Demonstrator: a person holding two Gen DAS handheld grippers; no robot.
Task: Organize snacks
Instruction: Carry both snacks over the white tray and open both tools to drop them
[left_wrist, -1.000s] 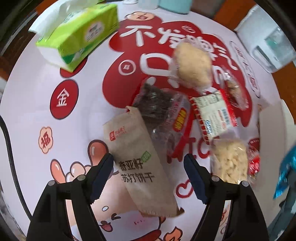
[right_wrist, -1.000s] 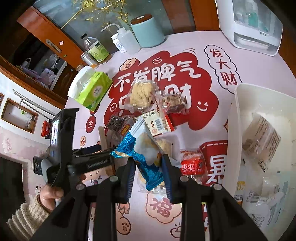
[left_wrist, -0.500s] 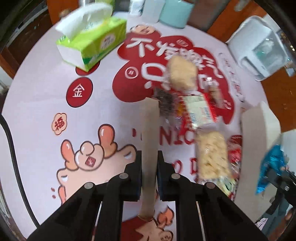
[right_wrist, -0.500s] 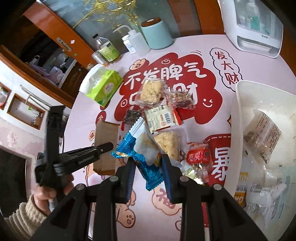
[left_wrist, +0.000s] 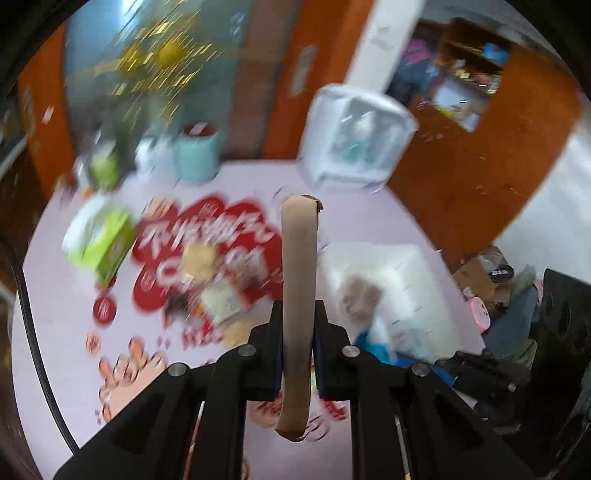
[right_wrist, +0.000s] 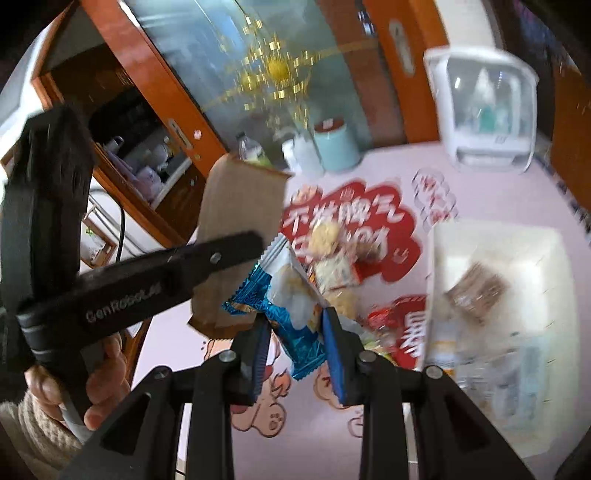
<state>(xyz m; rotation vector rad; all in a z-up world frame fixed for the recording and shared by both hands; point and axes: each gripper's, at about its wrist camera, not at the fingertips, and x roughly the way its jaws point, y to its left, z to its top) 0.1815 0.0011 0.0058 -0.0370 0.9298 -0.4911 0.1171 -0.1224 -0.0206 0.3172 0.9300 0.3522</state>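
My left gripper (left_wrist: 298, 321) is shut on a brown paper cracker packet (left_wrist: 298, 266), seen edge-on and held high above the table. In the right wrist view the same brown packet (right_wrist: 240, 206) hangs flat in the left gripper (right_wrist: 255, 243), with a hand in a knitted sleeve behind it. My right gripper (right_wrist: 295, 325) is shut on a blue and white snack packet (right_wrist: 291, 295). Several loose snacks (right_wrist: 332, 258) lie on the pink and red tablecloth. The white bin (right_wrist: 436, 258) at the right holds several packets.
A green tissue pack (left_wrist: 101, 240), a teal canister (left_wrist: 195, 155) and bottles stand at the table's far left. A white appliance (right_wrist: 484, 110) sits at the far right corner. A wooden cabinet with glass doors is behind the table.
The left gripper closed on the brown packet and lifted it high off the table, tilting up. The right gripper rose too, still holding the blue packet.
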